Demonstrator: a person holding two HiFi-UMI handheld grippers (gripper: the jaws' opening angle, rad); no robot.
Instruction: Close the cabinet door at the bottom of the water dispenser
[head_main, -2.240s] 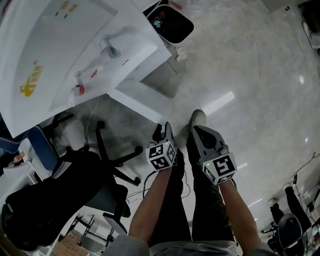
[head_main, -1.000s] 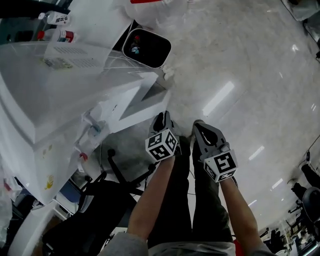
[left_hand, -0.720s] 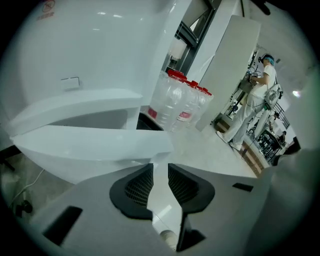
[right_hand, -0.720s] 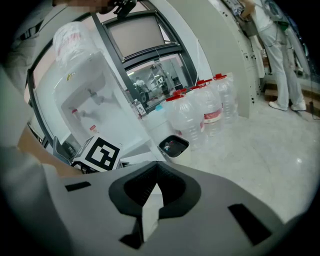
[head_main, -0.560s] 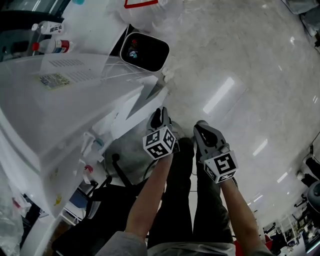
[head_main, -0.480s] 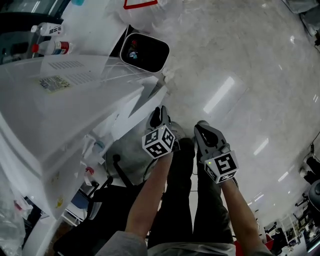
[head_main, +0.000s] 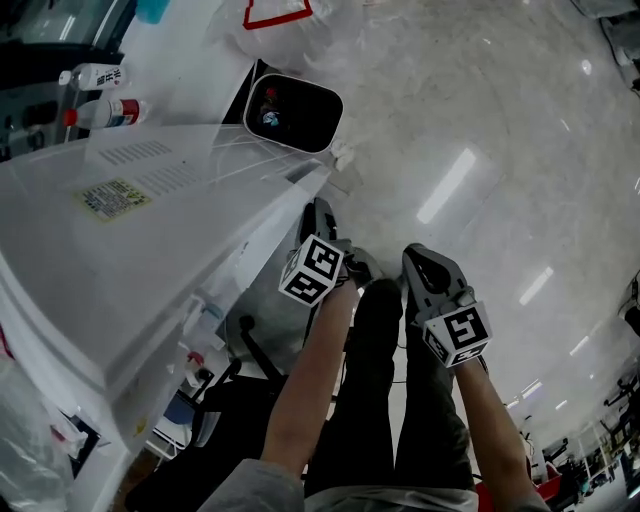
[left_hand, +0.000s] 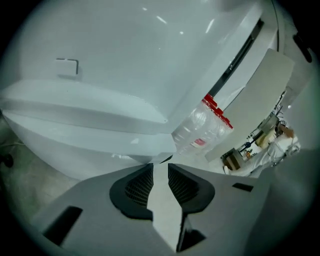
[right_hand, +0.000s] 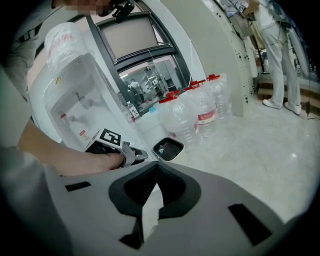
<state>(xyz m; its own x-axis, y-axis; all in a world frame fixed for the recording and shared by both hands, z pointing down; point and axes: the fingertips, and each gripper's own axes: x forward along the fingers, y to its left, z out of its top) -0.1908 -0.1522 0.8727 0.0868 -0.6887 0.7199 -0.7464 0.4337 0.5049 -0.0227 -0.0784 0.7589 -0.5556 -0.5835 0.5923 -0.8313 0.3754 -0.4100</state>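
Observation:
The white water dispenser (head_main: 150, 240) fills the left of the head view; in the right gripper view the dispenser (right_hand: 75, 107) shows its taps. Its lower white door panel (head_main: 268, 232) runs along the edge beside my left gripper (head_main: 317, 210). In the left gripper view that gripper (left_hand: 160, 167) is open, a narrow gap between its pads holding nothing, with the white panel (left_hand: 85, 127) close ahead; I cannot tell whether it touches. My right gripper (head_main: 418, 258) hangs over the floor to the right, apart from the dispenser, and its tips (right_hand: 156, 164) meet with nothing held.
A black waste bin (head_main: 292, 112) stands on the floor beyond the dispenser. Large water bottles (right_hand: 200, 107) with red caps stand near it. A black office chair (head_main: 225, 405) is at lower left. A person (right_hand: 275, 50) stands far off on the glossy floor.
My left gripper has moved up and left, closer to the dispenser's lower edge, and rolled. The right gripper has barely shifted. The head view has swung, bringing the dispenser nearer.

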